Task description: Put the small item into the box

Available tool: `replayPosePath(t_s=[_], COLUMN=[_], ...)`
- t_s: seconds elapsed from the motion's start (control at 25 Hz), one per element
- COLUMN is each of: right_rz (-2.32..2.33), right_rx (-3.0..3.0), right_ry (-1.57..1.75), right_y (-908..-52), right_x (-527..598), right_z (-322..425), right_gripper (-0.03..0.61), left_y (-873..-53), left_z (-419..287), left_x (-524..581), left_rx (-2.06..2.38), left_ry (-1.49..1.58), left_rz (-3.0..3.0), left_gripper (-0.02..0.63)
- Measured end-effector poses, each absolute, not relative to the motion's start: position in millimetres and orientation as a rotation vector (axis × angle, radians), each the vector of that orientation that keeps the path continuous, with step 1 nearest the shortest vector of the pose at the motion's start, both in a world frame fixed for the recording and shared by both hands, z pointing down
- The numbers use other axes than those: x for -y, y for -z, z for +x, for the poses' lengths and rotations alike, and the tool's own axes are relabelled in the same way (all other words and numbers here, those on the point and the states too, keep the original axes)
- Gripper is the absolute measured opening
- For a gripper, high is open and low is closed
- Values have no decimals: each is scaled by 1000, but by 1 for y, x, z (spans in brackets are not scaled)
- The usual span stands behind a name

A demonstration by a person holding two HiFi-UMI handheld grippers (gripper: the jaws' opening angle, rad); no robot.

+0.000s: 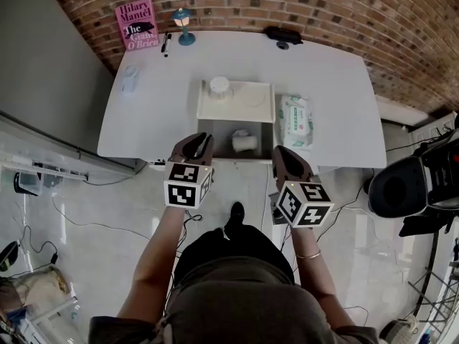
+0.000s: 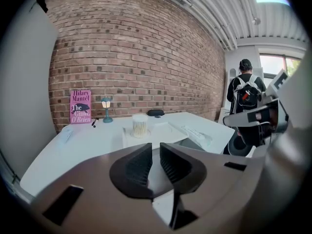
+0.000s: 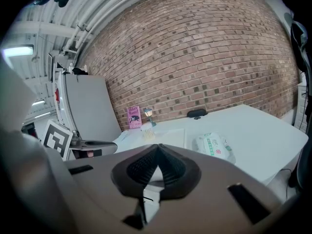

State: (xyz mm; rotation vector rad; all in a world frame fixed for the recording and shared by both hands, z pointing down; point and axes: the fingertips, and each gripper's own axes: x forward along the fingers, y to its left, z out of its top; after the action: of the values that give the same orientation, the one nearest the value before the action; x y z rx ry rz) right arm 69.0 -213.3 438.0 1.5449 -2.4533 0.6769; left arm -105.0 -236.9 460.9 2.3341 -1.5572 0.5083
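A lab, with brick wall point(image 1: 323, 9) and floor cables point(image 1: 86, 226).

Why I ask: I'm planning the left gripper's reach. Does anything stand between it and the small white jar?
Nothing visible does. The white jar stands in plain sight straight beyond the left gripper, on the flat white lid. Only bare tabletop and lid lie between.

Bright, even indoor light washes the white counter point(image 1: 330, 84) almost to glare in the head view, leaving only soft shadows under its near edge. A ceiling lamp point(image 3: 18, 50) glows at far left in the right gripper view, and a window point(image 2: 273, 65) burns out at right in the left gripper view. The brick wall point(image 1: 323, 13) bows toward the edges and the corners go black. Up close, the left tool point(image 2: 155, 155) and right tool point(image 3: 157, 152) look soft.
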Motion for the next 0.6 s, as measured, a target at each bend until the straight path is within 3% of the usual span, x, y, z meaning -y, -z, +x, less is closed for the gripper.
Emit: replayPosePath(t_s=[0.6], right_rz=[1536], right_rx=[2448], right_ry=[-650], right_y=[-436], right_x=[213], right_z=[62], right_gripper=[6], left_y=[-443], left_z=[-132], left_x=[227], left_rx=[1701], left_ry=[-337], left_rz=[2249], left_gripper=[37])
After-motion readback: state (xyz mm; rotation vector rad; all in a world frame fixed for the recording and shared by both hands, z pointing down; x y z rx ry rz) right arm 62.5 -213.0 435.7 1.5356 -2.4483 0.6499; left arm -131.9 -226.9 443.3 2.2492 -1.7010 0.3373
